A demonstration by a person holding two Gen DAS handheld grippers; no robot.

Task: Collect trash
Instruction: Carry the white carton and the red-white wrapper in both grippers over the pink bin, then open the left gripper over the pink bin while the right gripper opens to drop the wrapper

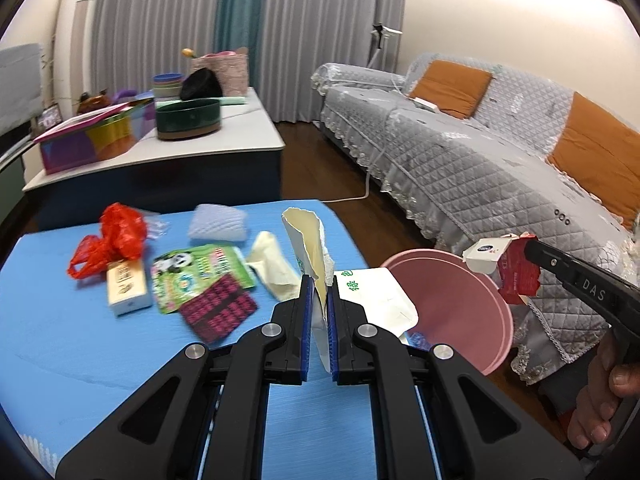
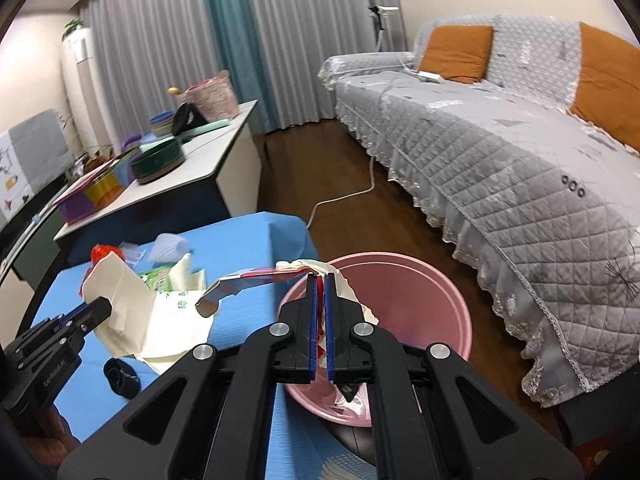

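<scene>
My left gripper (image 1: 319,280) is shut on a torn cream paper package (image 1: 310,240) and holds it above the blue table (image 1: 80,352); it also shows in the right wrist view (image 2: 120,300). My right gripper (image 2: 320,278) is shut on a red and white wrapper (image 2: 256,276) and holds it over the pink bin (image 2: 420,300); that wrapper also shows in the left wrist view (image 1: 516,272). The pink bin (image 1: 452,300) stands on the floor at the table's right edge. Several pieces of trash lie on the table: a red plastic bag (image 1: 116,240), a panda packet (image 1: 192,276), a small box (image 1: 126,292), a pink blister pack (image 1: 218,308).
A grey-covered sofa (image 1: 500,160) with orange cushions runs along the right. A white cabinet (image 1: 180,140) with boxes and a green round tin (image 1: 188,118) stands behind the table. A white cable (image 2: 344,196) lies on the wooden floor. A black object (image 2: 120,376) lies on the table.
</scene>
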